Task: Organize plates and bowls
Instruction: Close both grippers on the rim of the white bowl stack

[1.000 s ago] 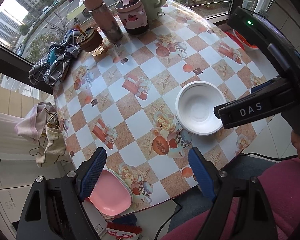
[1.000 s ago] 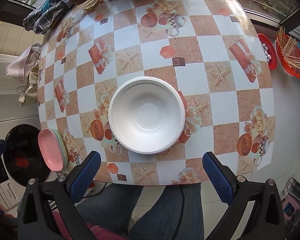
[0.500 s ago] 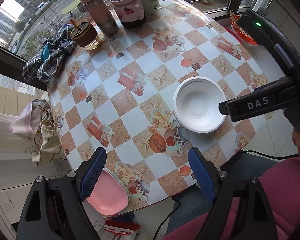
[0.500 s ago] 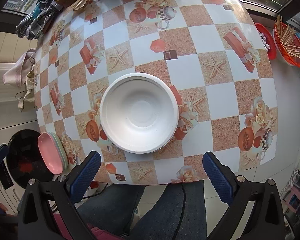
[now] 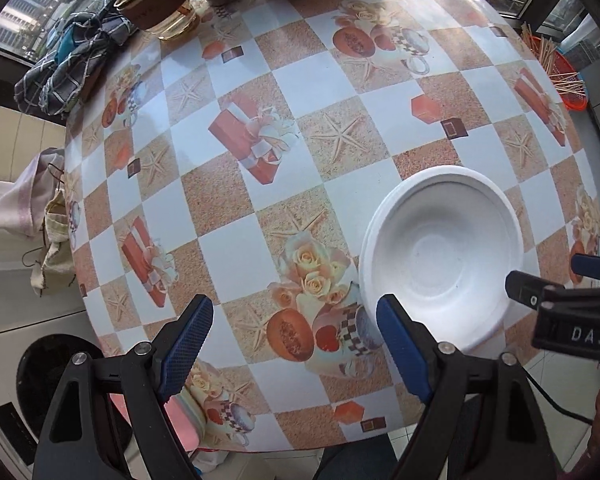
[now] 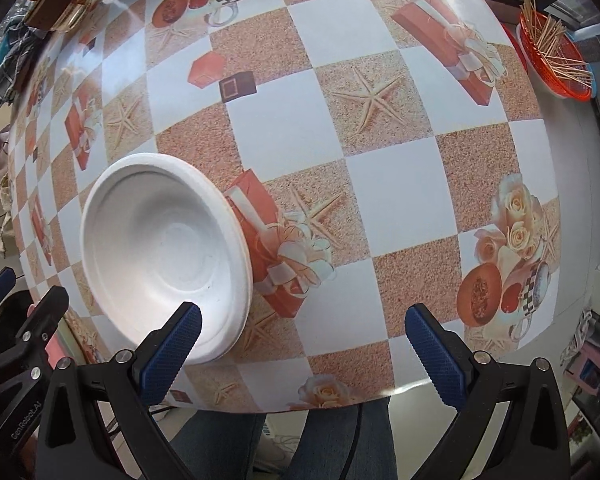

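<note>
A white bowl (image 5: pixel 440 256) stands upright near the front edge of the round table (image 5: pixel 260 128) with its checked cloth. My left gripper (image 5: pixel 294 340) hangs open just left of the bowl, its right finger (image 5: pixel 400 344) close to the rim and nothing between the fingers. My right gripper (image 6: pixel 302 354) is open too, with its left finger (image 6: pixel 172 352) over the near rim of the bowl (image 6: pixel 160 248) and the other over bare cloth. A stack of pink plates (image 5: pixel 184 424) shows at the table's front-left edge, mostly hidden behind my left finger.
A glass cup with a brown sleeve (image 5: pixel 156 8) and a plaid cloth (image 5: pixel 72 56) sit at the far left. An orange basket of sticks (image 6: pixel 556 52) lies at the far right. A washing machine (image 5: pixel 40 380) stands below left. The person's legs (image 6: pixel 300 440) are at the front edge.
Both grippers have come down toward the table, so the bowl looks much larger. In the right wrist view the bowl has shifted from the middle to the left. Both stayed open.
</note>
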The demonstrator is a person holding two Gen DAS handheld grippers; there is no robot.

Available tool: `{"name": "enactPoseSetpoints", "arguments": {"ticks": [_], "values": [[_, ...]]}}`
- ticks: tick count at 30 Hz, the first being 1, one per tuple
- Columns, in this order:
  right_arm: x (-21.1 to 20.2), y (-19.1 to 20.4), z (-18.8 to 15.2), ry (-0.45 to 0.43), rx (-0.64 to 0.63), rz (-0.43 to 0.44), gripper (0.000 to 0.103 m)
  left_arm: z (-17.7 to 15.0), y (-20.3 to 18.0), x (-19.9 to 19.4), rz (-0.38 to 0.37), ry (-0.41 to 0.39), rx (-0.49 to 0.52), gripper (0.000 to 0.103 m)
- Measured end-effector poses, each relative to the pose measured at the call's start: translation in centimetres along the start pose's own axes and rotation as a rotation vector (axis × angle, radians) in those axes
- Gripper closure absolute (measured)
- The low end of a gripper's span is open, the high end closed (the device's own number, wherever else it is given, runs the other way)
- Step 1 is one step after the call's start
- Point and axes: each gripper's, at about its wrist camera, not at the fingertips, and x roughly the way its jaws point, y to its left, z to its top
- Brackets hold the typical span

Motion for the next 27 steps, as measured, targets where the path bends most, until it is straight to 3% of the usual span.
{"name": "enactPoseSetpoints", "arguments": {"ticks": [6,13,18,23,27], "values": [[2.2,0.8,1.2,0.008,-0.059,-0.050,0.001,0.9,-1.5,3.8,0.007,0.040,-0.031,0.017],[3.8,1.5,2.0,0.022,-0.092,-0.061,0.001,1.1,-1.6,6.4,-0.040,0.079,-0.072,0.015],[4.3,1.1,2.2,0.032,-0.063,-0.010,0.000,0.9,-0.7,7.3,-0.055,0.058,-0.101,0.000],[4.2,1.0,2.3,0.032,-0.057,-0.003,0.000,0.6,-0.1,7.8,-0.121,0.041,-0.132,0.000],[3.9,0.7,2.2,0.006,-0.044,-0.004,0.000,0.6,1.2,8.8,-0.204,0.071,-0.188,0.000]]}}
